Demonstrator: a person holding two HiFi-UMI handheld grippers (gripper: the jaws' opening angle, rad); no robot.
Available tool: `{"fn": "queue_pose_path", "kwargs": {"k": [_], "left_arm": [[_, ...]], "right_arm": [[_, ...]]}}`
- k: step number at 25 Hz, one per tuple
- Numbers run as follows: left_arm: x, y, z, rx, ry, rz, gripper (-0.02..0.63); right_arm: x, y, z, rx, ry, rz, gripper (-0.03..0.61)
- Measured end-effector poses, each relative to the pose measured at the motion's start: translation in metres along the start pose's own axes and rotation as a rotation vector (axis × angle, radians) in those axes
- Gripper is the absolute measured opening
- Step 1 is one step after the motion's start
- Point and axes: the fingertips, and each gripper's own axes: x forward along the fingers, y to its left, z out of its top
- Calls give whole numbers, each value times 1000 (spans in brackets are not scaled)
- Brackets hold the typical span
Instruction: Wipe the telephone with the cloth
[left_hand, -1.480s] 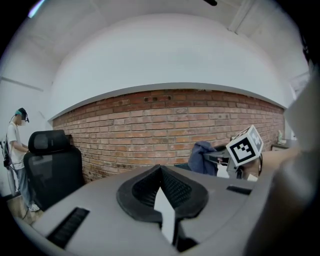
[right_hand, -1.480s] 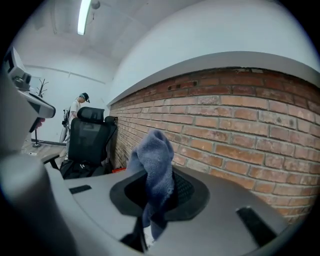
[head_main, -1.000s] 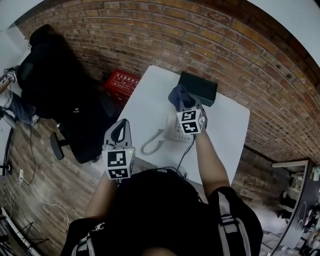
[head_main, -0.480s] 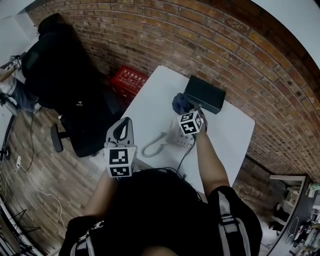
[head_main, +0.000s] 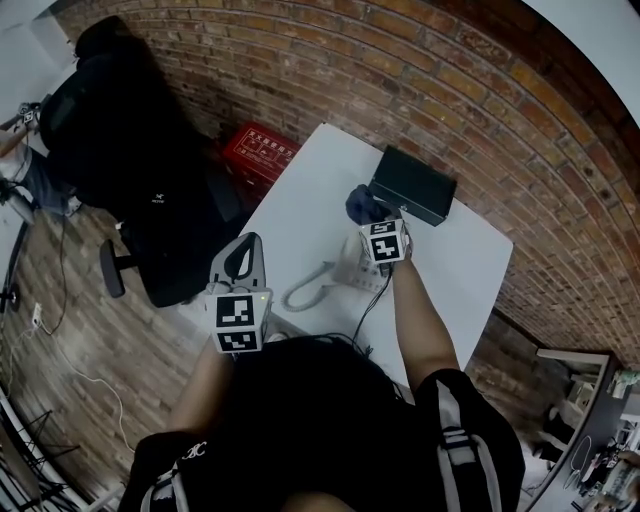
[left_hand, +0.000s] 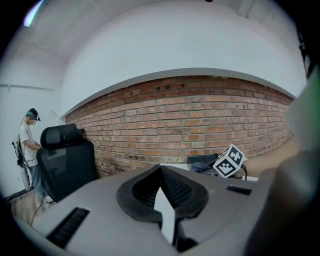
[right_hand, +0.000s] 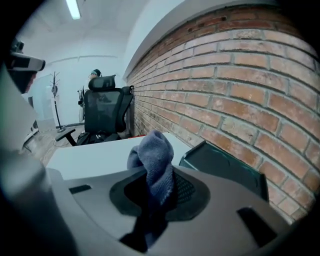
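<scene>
- Over the last second the right gripper (head_main: 370, 216) has crept slightly toward the far side of the counter (head_main: 300, 215). It still hangs over the far end of the telephone (head_main: 349, 268).
- The left gripper (head_main: 243, 247) has barely moved. It is held off the near left edge of the counter, jaws together, nothing between them.
- The right jaws are clamped on the cloth (head_main: 360, 203), as before. It is blue-grey, bunched, with a fold sticking out past the jaw tips.
- The cloth sits just beside the black box (head_main: 412, 186). Contact with the telephone cannot be told.
- The telephone is pale and corded, standing mid-counter under the right gripper. Its handset (head_main: 308, 286) lies on the counter at the left of the base, toward the left gripper.
- A dark cable (head_main: 365, 308) runs from the base to the near counter edge.
</scene>
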Motion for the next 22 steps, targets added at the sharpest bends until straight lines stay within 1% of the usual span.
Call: {"fn": "queue_pose_path", "kwargs": {"k": [2,6,10,13,22], "left_arm": [[0,0,-1,-4,-2,1,-3],[0,-4,-1,-7,-7,-6,-3],[-2,-3,0,-10,-12,-8,-3],[-5,-3,0,-13,-19,-8,-3],[-16,-2,-2,-22,-34,-26,-3]], "right_arm": [[0,0,-1,14,2,-1,48],[0,0,-5,-15,9,-12,48],[-11,12,-3,-25,29,10,48],[-18,21,-7,-53,20,13,48],[-40,42,-19,-104,25,-22,48]]}}
